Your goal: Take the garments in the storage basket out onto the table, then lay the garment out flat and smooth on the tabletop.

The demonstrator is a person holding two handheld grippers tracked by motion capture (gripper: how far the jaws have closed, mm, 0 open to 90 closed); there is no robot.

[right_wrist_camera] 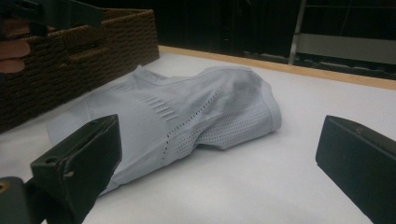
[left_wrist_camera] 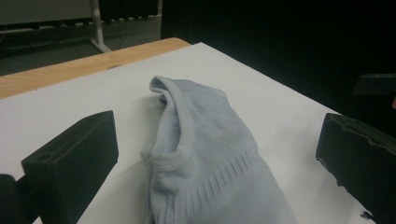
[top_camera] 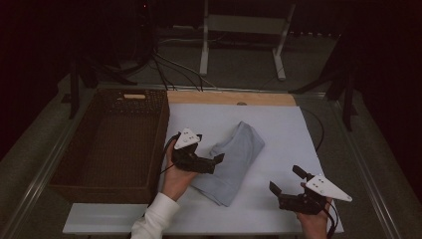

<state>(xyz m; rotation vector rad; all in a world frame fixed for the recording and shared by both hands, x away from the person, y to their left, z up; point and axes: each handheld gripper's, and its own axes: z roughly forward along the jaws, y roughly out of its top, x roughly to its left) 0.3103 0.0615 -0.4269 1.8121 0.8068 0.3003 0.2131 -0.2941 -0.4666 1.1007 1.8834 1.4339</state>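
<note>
at the near edge of the white worktop [top_camera: 278,124], close to its right corner, the right gripper [top_camera: 287,185] is held in a hand above the surface, its jaws spread wide with nothing between them and pointing toward the middle of the board; its grey three-cornered plate sits on top, angled toward the right edge. in the right gripper view the two black jaws rise at the lower left and lower right, well apart, and the folded cloth lies beyond them without contact. a little farther in, near the left edge, the left gripper [top_camera: 218,160] is held by a hand with a white sleeve [top_camera: 154,216]; its jaws stand fully open and grip nothing, their tips just over the left side of the pale blue folded garment [top_camera: 234,159]. in the left gripper view the garment [left_wrist_camera: 205,158] runs up between the parted jaws, a ribbed band and a rolled hem showing, with neither pad pressing on it. the garment lies flat on the worktop around its middle, stretching aslant from the near edge toward the far right, and in the right gripper view [right_wrist_camera: 187,112] a perforated panel shows at its far end. beside the left edge of the worktop stands a dark woven basket [top_camera: 69,164], apart from the garment. along the far edge runs a bare wooden strip [top_camera: 229,98].
</note>
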